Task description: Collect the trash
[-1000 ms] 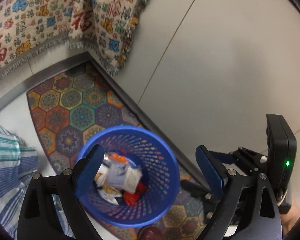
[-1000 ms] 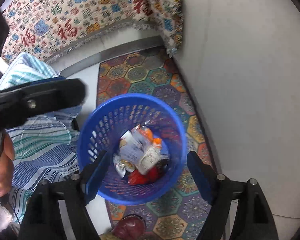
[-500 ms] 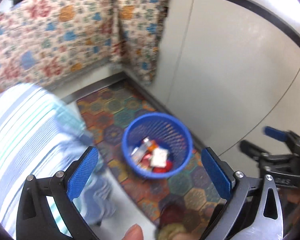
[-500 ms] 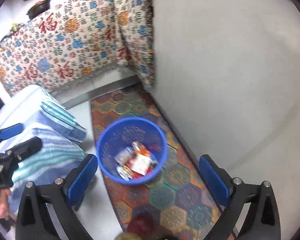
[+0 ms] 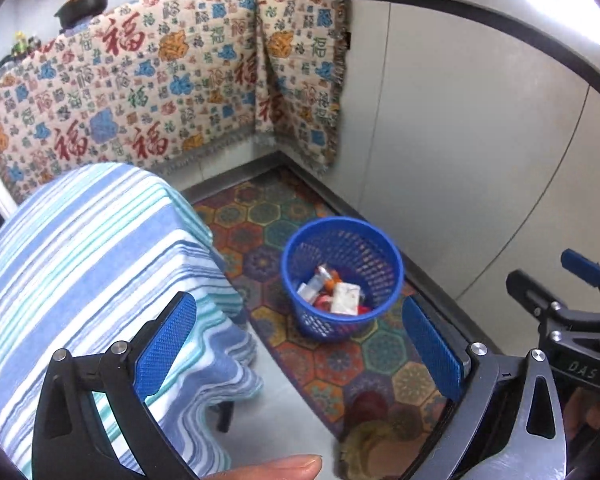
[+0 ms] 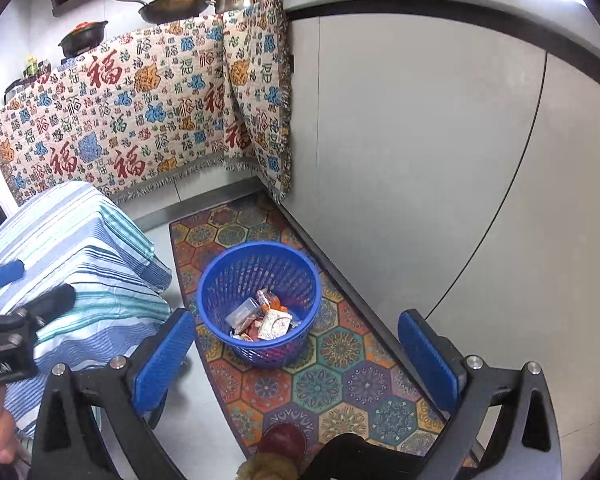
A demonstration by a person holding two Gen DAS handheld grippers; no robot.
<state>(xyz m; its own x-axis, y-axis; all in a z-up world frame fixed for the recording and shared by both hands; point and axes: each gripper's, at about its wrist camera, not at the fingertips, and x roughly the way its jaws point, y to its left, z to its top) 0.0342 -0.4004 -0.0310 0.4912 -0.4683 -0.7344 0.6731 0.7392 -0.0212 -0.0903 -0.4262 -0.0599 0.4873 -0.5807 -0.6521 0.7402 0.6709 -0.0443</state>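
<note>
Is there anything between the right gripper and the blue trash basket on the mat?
Nothing visible. The right gripper, jaws open and empty, looks straight down at the blue basket; the striped-cloth table stands off to its left.

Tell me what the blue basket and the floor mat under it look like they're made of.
The blue basket looks like moulded plastic: glossy, uniform colour, walls a regular lattice of small holes. The floor mat looks like printed fabric or thin carpet, matte, with hexagon patterns; its exact fibre can't be told.
</note>
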